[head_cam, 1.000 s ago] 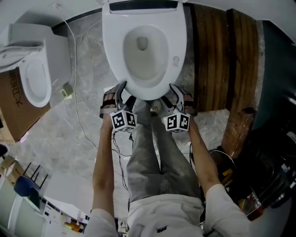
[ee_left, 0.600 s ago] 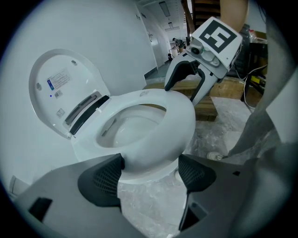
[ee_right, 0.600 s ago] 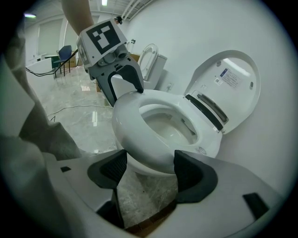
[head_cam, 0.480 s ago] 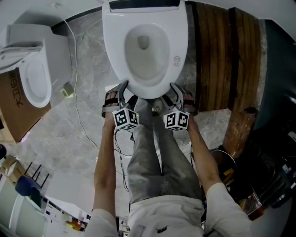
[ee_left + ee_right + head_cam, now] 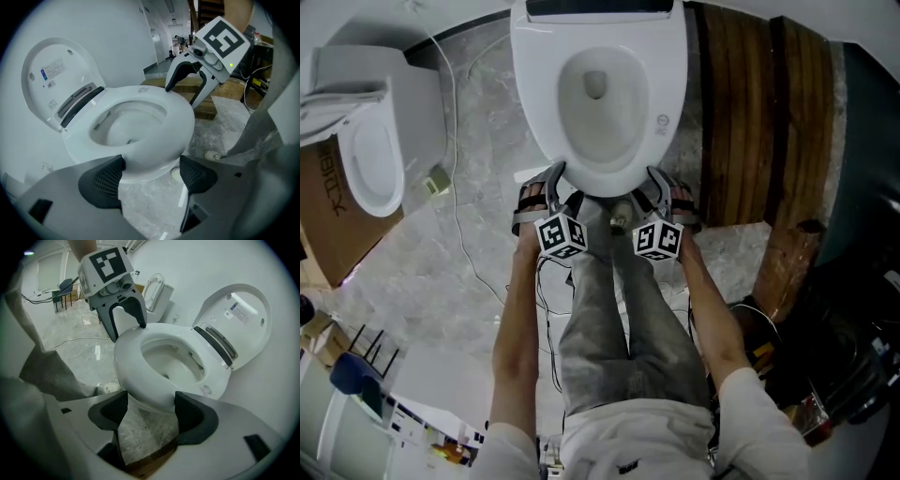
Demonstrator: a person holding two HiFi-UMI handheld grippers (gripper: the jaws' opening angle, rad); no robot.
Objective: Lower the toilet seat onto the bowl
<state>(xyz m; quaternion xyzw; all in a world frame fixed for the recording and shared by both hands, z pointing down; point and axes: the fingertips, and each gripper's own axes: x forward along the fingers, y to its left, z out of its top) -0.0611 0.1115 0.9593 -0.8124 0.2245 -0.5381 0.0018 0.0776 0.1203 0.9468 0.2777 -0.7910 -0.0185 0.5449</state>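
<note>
With jaws spread, the left gripper [image 5: 152, 171] and the right gripper [image 5: 150, 408] flank the front edge of the toilet seat [image 5: 540, 94], which seems already flat on the bowl [image 5: 596, 117], so I would draw back slowly and leave alone the raised lid [image 5: 51, 79] at its far edge.

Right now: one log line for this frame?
toilet seat: down | lid: up | left gripper: open, at seat front | right gripper: open, at seat front

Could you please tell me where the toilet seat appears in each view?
Head view: toilet seat, top centre.
Left gripper view: centre, just beyond the open jaws.
Right gripper view: centre, just beyond the open jaws.
Shared landmark: the dark strip behind the seat.
</note>
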